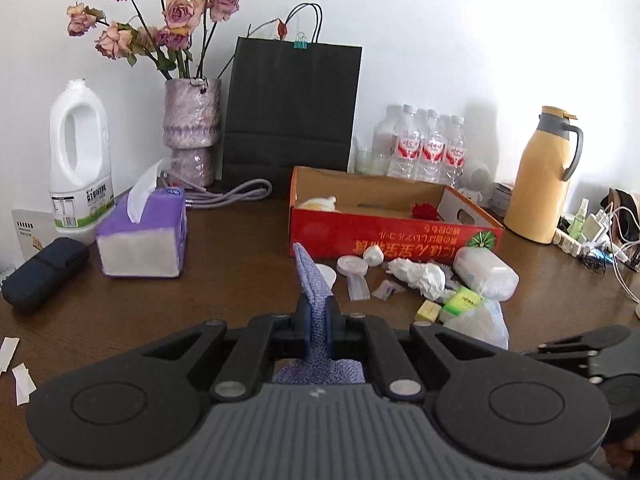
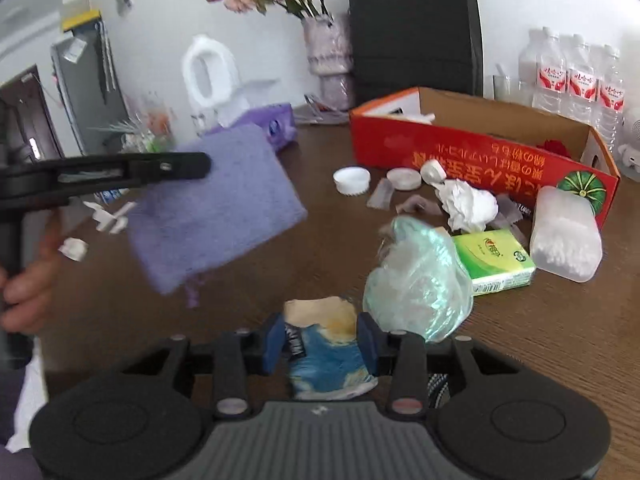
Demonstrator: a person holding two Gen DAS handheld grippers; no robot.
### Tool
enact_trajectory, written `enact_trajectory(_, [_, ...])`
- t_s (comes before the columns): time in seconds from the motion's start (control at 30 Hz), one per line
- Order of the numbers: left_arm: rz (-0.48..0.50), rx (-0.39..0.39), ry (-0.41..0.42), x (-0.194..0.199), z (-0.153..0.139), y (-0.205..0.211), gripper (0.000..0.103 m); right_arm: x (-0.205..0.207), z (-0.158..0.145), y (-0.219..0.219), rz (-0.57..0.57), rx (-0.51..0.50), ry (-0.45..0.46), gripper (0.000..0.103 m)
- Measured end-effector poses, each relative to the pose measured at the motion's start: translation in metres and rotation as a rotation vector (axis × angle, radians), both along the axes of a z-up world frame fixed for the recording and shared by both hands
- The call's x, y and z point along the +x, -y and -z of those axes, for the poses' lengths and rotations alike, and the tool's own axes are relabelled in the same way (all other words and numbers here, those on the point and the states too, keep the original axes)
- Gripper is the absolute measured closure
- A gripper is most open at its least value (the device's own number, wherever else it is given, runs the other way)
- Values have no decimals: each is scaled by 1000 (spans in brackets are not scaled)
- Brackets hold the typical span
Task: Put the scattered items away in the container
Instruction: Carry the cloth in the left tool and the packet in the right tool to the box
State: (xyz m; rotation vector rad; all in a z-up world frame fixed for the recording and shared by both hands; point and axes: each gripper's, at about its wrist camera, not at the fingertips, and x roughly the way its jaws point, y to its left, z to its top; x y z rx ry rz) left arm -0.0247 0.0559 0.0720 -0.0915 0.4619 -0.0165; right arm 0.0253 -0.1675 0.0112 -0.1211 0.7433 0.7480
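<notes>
While left gripper point(image 1: 318, 312) clamps purple cloth point(image 1: 308, 268) — held aloft.

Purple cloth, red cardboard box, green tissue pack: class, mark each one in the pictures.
purple cloth point(image 2: 216, 208), right wrist view, middle of its flat face
red cardboard box point(image 1: 394, 232), left wrist view, printed front wall
green tissue pack point(image 2: 496, 258), right wrist view, top face

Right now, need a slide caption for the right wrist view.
Left gripper lifts a purple cloth while a blue-and-tan wrapper sits between the right gripper jaws, red box beyond.
</notes>
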Motion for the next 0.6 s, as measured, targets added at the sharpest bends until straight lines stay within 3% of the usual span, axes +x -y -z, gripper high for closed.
enact_trajectory(0.13, [-1, -2, -2, 2, 1, -3, 96, -1, 8, -10, -1, -51, 19, 66])
enact_trajectory(0.27, [42, -24, 5, 11, -3, 1, 96, -16, 6, -21, -37, -133, 34, 98])
enact_trajectory(0.33, [70, -22, 18, 16, -7, 6, 96, -21, 5, -24, -29, -143, 38, 100])
enact_trajectory(0.43, [103, -19, 50, 26, -20, 9, 96, -25, -2, -13, 28, -76, 48, 103])
enact_trajectory(0.53, [131, -29, 86, 39, -39, 11, 96, -24, -31, 9, 72, 60, 50, 103])
enact_trajectory(0.6, [154, -34, 125, 55, -55, 14, 96, -17, -55, 25, 116, 112, 97, 103])
